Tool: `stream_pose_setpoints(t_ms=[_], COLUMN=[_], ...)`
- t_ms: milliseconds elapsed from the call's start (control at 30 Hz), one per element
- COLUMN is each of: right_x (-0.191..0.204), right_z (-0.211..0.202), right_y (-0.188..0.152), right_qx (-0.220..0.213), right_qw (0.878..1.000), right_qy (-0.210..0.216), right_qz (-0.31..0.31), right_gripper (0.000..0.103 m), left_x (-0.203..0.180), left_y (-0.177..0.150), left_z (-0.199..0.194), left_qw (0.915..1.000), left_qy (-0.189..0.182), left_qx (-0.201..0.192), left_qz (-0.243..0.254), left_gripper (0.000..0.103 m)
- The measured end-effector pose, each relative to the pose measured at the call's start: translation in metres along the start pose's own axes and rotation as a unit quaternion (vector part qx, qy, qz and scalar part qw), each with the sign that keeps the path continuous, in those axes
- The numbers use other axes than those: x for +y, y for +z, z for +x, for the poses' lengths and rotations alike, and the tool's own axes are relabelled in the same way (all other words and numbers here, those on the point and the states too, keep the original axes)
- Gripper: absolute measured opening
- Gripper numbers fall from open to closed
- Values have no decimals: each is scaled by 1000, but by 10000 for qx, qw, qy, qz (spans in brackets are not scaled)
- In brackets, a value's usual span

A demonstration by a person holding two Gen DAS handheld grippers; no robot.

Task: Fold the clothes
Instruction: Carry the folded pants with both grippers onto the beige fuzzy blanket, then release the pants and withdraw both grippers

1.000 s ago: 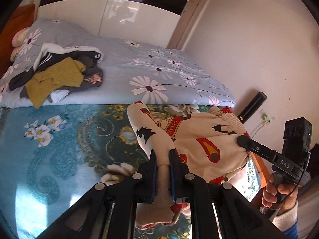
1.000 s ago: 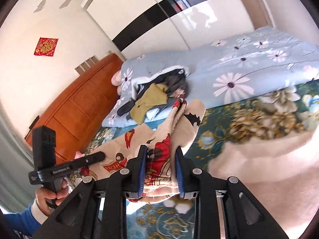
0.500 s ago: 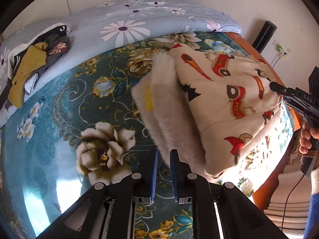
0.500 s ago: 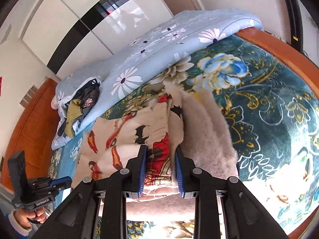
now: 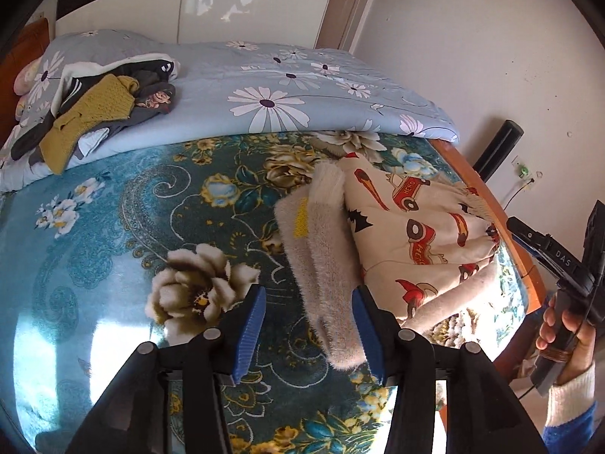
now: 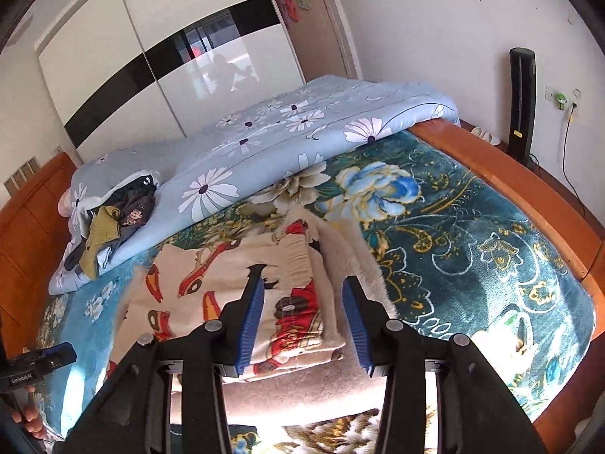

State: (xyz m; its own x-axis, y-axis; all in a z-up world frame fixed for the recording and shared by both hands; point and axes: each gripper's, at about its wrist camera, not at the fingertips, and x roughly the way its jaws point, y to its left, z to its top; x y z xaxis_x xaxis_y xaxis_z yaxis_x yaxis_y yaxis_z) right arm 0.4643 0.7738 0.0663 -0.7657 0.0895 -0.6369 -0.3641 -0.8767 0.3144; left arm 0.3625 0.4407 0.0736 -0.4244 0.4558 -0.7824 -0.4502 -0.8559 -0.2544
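Cream fleece trousers with a red car print [image 5: 408, 227] lie folded on the teal flowered blanket [image 5: 113, 249]. Their fuzzy inner lining [image 5: 325, 272] is turned out along the left fold. My left gripper [image 5: 308, 325] hangs just over that fold. Its jaws are opening, and the fuzzy edge lies loose between them, close to the right pad. In the right wrist view the trousers [image 6: 234, 280] lie flat under my right gripper [image 6: 302, 321]. Its jaws are opening too, and the waistband end rests between the pads without being pressed. A hand holds the right gripper [image 5: 525, 232] at the bed's right edge.
A light blue daisy quilt [image 5: 283, 94] lies bunched across the far half of the bed, with a pile of dark and mustard clothes [image 5: 94, 113] on it. The wooden bed frame [image 6: 529, 196] runs along the right. A black tower unit [image 6: 522, 106] stands by the wall.
Both grippers carried the trousers down onto the blanket, folded over, and opened. The cloth that was pinched in each now lies loose between the pads.
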Motion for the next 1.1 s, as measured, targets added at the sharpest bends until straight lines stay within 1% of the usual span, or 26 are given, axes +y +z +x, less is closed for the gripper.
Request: stream_pose_setpoints(t_ms=[67, 167, 267, 333, 367, 433, 467, 500, 567, 733, 867, 933, 967, 1000, 1033, 1067, 1100], right_x=[13, 30, 43, 51, 54, 58, 60, 60, 62, 62, 69, 73, 75, 77, 79, 81, 82], right_z=[-3, -1, 4, 7, 8, 13, 15, 16, 19, 26, 27, 27, 28, 28, 29, 30, 31], right_y=[-16, -41, -61, -71, -76, -84, -88, -91, -97, -107, -114, -116, -118, -120, -121, -123, -124], right_qx=[-27, 27, 171, 292, 344, 440, 477, 492, 526, 675, 662, 654, 661, 671, 692, 720, 743], right_qw=[9998, 9996, 9993, 9988, 9986, 9979, 9976, 9974, 9971, 9968, 9956, 9940, 9931, 9922, 9916, 9911, 9907], right_qy=[191, 267, 346, 342, 315, 286, 269, 236, 183, 180, -208, -389, -451, -501, -524, -533, -534], right_qz=[69, 45, -20, -177, -257, -380, -430, -471, -525, -385, -630, -785, -858, -919, -958, -986, -1008], right_gripper=[57, 57, 57, 57, 60, 74, 83, 84, 84, 84, 84, 85, 87, 96, 100, 103, 103], left_x=[-7, -20, -32, -39, -41, -45, -46, -46, -48, -52, -49, -48, -48, -46, -45, -43, -43], left_y=[-5, -13, -21, -26, -29, -33, -35, -37, -41, -48, -55, -56, -56, -56, -56, -57, -58], left_z=[-1, -2, 0, 3, 6, 11, 13, 15, 16, 25, 26, 29, 30, 32, 33, 34, 34], left_qw=[10000, 9997, 9989, 9984, 9982, 9979, 9979, 9980, 9980, 9949, 9933, 9929, 9931, 9935, 9940, 9943, 9945], left_qy=[-66, 39, 164, 191, 195, 129, 71, 52, 124, 702, 954, 993, 992, 973, 949, 927, 919], left_qx=[-35, -125, -131, -84, -48, 68, 129, 139, 87, 75, -126, -92, -49, -13, 12, 30, 44], left_qz=[58, 223, 426, 520, 563, 633, 636, 620, 606, 722, 644, 645, 626, 587, 545, 516, 506], left_gripper=[67, 75, 78, 78, 79, 87, 97, 103, 103, 103, 103, 103, 103, 103, 103, 103, 103])
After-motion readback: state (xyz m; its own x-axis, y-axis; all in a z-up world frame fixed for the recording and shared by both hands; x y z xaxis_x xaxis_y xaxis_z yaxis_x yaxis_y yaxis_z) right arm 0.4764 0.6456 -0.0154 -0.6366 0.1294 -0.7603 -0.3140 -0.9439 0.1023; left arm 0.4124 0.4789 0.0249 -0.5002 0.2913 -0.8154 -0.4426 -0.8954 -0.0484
